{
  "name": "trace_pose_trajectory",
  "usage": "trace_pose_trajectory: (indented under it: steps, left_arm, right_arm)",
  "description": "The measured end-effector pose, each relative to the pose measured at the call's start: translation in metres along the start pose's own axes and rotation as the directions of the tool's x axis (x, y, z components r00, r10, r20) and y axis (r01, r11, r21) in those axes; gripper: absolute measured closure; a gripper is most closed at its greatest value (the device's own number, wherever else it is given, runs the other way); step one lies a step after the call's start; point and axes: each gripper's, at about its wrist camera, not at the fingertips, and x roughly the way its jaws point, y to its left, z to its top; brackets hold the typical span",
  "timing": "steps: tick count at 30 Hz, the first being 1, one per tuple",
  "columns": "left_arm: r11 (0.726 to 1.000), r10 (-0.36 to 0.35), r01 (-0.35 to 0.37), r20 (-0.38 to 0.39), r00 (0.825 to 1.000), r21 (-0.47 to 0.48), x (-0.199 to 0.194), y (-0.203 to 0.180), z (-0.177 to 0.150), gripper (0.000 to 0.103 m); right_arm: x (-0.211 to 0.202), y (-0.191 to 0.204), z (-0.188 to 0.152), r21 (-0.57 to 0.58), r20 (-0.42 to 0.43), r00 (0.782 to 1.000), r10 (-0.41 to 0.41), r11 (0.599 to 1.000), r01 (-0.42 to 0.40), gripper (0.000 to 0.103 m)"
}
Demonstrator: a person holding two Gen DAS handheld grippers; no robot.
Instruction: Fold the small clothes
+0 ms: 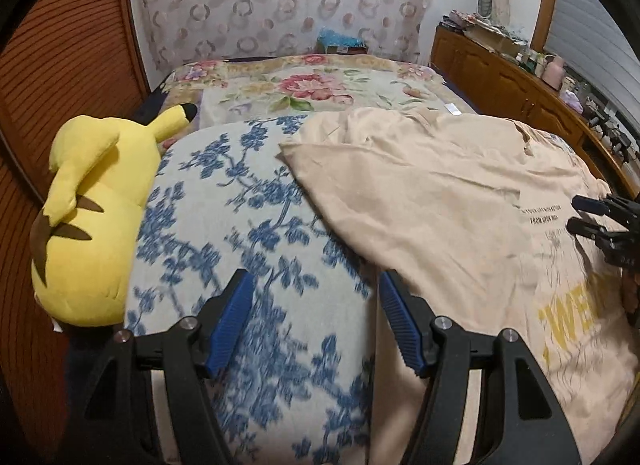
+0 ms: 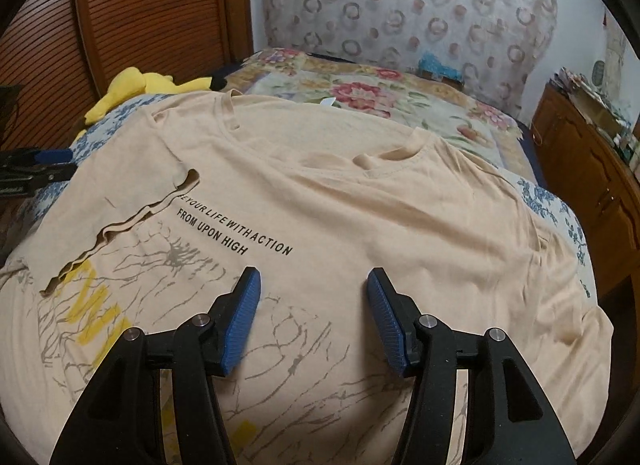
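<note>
A beige T-shirt with black lettering and a yellow and grey print lies front-up on the bed. Its left side is folded over the front, the folded edge running across the print. It also shows in the left wrist view. My left gripper is open and empty, hovering over the blue-flowered blanket just left of the shirt's folded edge. My right gripper is open and empty above the shirt's printed front. The right gripper also shows at the right edge of the left wrist view, and the left gripper at the left edge of the right wrist view.
A yellow plush toy lies at the bed's left edge beside a slatted wooden door. A flowered quilt covers the far half of the bed. A wooden cabinet with clutter on top runs along the right side.
</note>
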Motion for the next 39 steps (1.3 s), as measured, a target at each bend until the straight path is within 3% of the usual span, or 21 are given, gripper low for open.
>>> trace_pose_trajectory:
  steps: [18, 21, 27, 29, 35, 39]
  left_arm:
    - [0.979, -0.15, 0.151, 0.016, 0.988, -0.14, 0.023, 0.006, 0.033, 0.041]
    - [0.982, -0.132, 0.133, 0.017, 0.991, -0.13, 0.024, 0.005, 0.035, 0.05]
    - [0.98, -0.156, 0.156, 0.01, 0.988, -0.121, 0.025, -0.002, 0.032, 0.08]
    - [0.981, -0.155, 0.154, 0.001, 0.988, -0.116, 0.026, -0.003, 0.033, 0.098]
    - [0.99, -0.105, 0.107, 0.031, 0.994, -0.091, 0.018, 0.004, 0.04, 0.102]
    - [0.996, -0.028, 0.032, 0.044, 0.999, -0.085, 0.015, 0.021, 0.049, 0.102]
  right_arm:
    - [0.0, 0.0, 0.002, -0.004, 0.001, 1.0, -0.004, 1.0, 0.004, 0.046]
    - [0.0, 0.0, 0.002, -0.004, 0.001, 1.0, -0.004, 1.0, 0.004, 0.046]
    - [0.0, 0.0, 0.002, -0.004, 0.001, 1.0, -0.004, 1.0, 0.004, 0.046]
    - [0.0, 0.0, 0.002, -0.004, 0.001, 1.0, -0.004, 1.0, 0.004, 0.046]
    - [-0.001, 0.0, 0.001, -0.004, 0.001, 1.0, -0.004, 1.0, 0.004, 0.046]
    - [0.0, 0.0, 0.001, -0.004, 0.002, 1.0, -0.004, 1.0, 0.004, 0.046]
